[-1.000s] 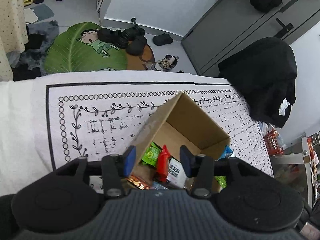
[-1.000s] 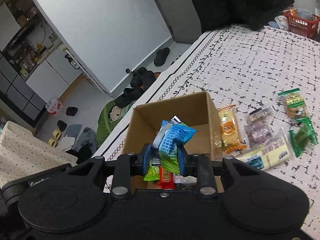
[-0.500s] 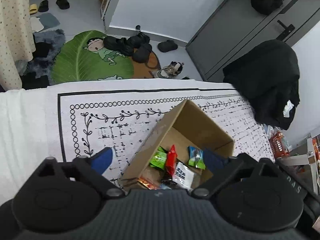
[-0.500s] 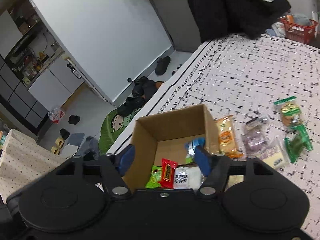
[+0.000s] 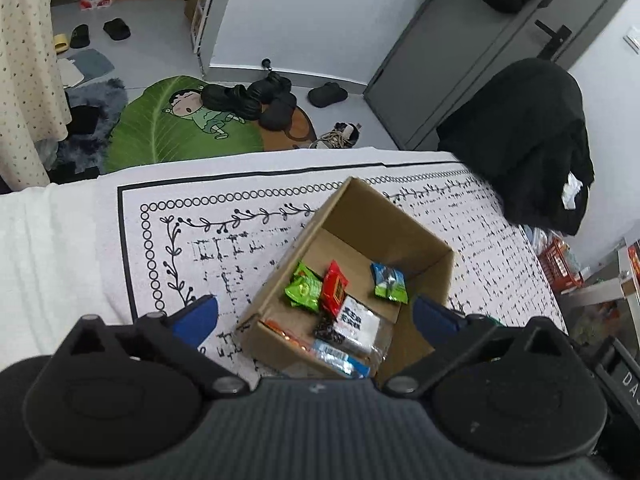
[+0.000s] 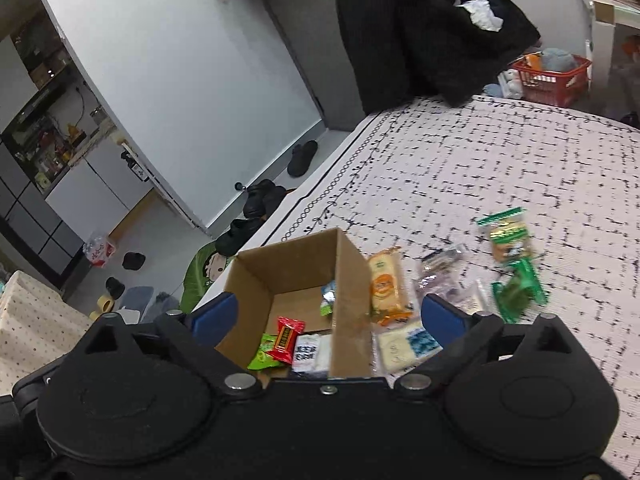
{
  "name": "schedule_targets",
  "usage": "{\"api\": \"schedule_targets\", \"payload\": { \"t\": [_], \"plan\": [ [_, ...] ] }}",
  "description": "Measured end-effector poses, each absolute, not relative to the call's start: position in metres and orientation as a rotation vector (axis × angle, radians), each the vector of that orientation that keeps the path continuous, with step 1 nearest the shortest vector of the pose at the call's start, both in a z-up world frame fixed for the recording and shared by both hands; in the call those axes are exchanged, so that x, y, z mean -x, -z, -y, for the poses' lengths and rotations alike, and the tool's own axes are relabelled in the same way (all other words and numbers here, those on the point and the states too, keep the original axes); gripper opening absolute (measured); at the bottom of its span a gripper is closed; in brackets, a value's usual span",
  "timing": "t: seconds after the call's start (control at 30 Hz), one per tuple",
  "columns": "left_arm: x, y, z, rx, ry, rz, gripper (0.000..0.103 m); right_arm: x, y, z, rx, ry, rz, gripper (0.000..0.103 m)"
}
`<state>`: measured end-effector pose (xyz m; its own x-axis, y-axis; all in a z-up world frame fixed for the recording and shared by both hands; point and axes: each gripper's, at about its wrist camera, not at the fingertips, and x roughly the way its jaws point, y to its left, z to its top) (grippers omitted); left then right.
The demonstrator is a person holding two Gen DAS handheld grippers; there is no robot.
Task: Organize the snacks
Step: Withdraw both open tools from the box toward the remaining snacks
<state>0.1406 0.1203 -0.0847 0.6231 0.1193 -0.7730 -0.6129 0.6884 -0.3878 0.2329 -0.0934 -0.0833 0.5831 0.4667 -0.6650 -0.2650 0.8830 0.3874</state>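
Right wrist view shows the table [image 6: 500, 168] under its patterned cloth, the cardboard box [image 6: 352, 276] near one edge, and loose snacks beside it. The orange packet [image 6: 386, 284] lies against the box's outer wall, the pale packet [image 6: 404, 346] just below it, the green packets [image 6: 516, 288] further out. In the box sit the blue-green packet [image 5: 389, 282], the red packet [image 5: 334, 289] and others.

Both tools hang above with nothing between their jaws: the left gripper [image 5: 314, 314] is spread wide, and the right gripper [image 6: 328, 314] is opening, empty.

Risks, as I judge them: a jaw reaching for the orange packet may catch the box wall and shove the light box toward the table edge. The glossy wrappers, lying flat and crowded together, may slip or come up two at once.
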Motion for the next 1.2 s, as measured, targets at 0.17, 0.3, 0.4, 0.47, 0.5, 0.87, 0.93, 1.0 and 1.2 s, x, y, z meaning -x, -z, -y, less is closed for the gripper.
{"api": "schedule_targets", "payload": {
  "t": [0.17, 0.3, 0.4, 0.47, 0.5, 0.87, 0.93, 1.0, 1.2],
  "plan": [
    [-0.138, 0.081, -0.106, 0.685, -0.427, -0.798, 0.103, -0.224, 0.078, 0.107, -0.222, -0.438, -0.812, 0.103],
    [-0.138, 0.078, -0.094, 0.667, -0.412, -0.808, 0.103, -0.220, 0.075, 0.120, -0.223, -0.430, -0.807, 0.103],
    [-0.139, 0.075, -0.083, 0.645, -0.406, -0.810, 0.103, -0.220, 0.074, 0.133, -0.229, -0.419, -0.805, 0.103],
    [-0.140, 0.074, -0.077, 0.640, -0.397, -0.813, 0.103, -0.219, 0.075, 0.141, -0.233, -0.414, -0.804, 0.103],
    [-0.140, 0.074, -0.075, 0.641, -0.392, -0.817, 0.103, -0.219, 0.075, 0.144, -0.234, -0.414, -0.802, 0.103],
    [-0.152, 0.076, -0.038, 0.587, -0.380, -0.865, 0.103, -0.222, 0.082, 0.192, -0.240, -0.364, -0.811, 0.103],
    [-0.156, 0.076, -0.031, 0.580, -0.367, -0.871, 0.103, -0.224, 0.083, 0.201, -0.245, -0.355, -0.813, 0.103],
    [-0.159, 0.077, -0.025, 0.573, -0.353, -0.876, 0.103, -0.225, 0.085, 0.207, -0.245, -0.346, -0.818, 0.103],
    [-0.169, 0.078, -0.004, 0.549, -0.301, -0.866, 0.102, -0.232, 0.094, 0.232, -0.286, -0.323, -0.842, 0.103]
  ]
}}
